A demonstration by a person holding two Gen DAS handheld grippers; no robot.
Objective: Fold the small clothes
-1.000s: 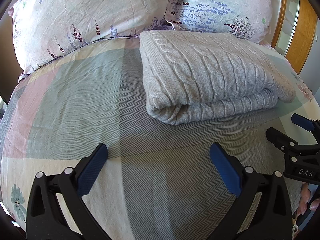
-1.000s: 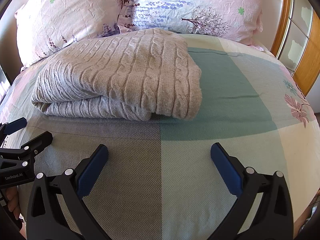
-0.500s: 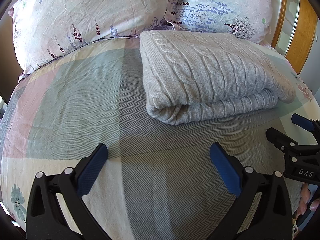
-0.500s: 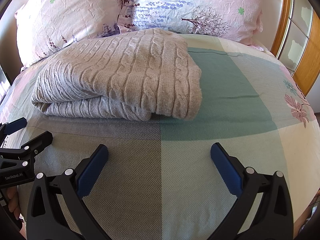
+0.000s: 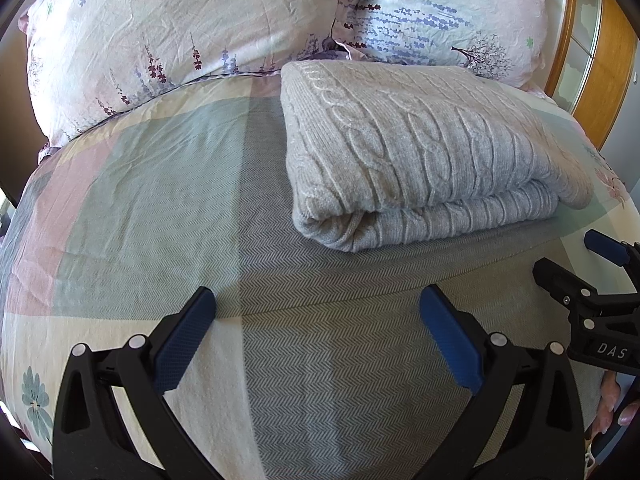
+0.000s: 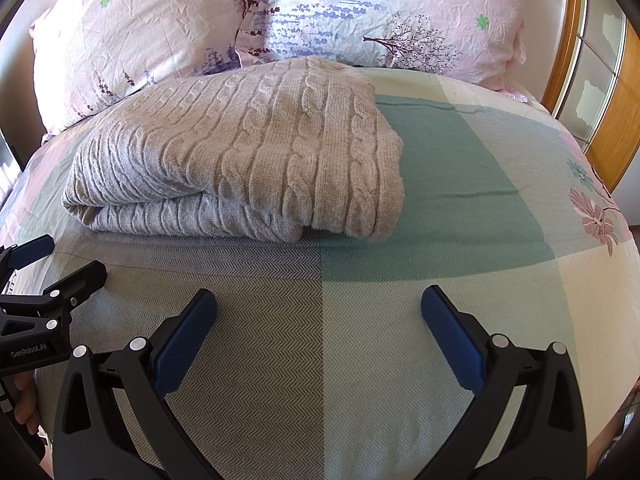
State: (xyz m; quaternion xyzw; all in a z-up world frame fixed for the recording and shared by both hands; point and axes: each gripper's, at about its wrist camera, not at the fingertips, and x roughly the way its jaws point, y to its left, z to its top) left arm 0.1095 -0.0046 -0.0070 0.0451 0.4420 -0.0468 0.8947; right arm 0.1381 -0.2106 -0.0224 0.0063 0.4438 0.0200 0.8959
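Jaws on both the left gripper point(image 5: 316, 316) and right gripper point(image 6: 318, 316) stood wide apart, empty, short of the folded grey sweater point(image 6: 256, 160) on the bed point(image 6: 460, 200).

Folded sweater point(image 5: 424, 160) on bed point(image 5: 160, 200), before pillows point(image 5: 180, 32).

White letters "DAS" stand on the black body of my right claw point(image 5: 600, 280), seen at the right edge of my left wrist view. "GenRobot.AI" is printed in small white type on the black body of my left claw point(image 6: 52, 264), at the left edge of my right wrist view. I read no other text.
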